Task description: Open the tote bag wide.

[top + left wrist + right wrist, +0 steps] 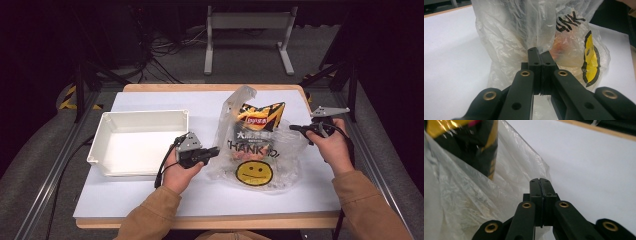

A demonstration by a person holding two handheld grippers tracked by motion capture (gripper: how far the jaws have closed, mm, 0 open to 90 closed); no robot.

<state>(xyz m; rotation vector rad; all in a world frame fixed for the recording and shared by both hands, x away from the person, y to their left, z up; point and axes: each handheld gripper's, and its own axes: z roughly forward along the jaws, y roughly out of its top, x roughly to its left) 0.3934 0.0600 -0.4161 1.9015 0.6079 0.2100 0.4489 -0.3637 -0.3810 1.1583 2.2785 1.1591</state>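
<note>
A clear plastic bag [280,150] printed with "THANK YOU" and a yellow smiley face lies in the middle of the white table. Upright inside it is a black and yellow chip bag [257,122]. My left gripper [216,150] is shut on the bag's left edge. In the left gripper view the film [506,37] creases toward the closed tips [540,53], and something orange shows through it. My right gripper [294,128] is shut on the bag's right edge. In the right gripper view the film [461,202] meets the closed tips [540,181], with the chip bag [474,145] behind it.
An empty white rectangular bin [107,145] stands at the left of the table [150,195], close to my left hand. White tabletop surrounds the bag at the front and far right. A metal frame and cables lie on the floor beyond the table.
</note>
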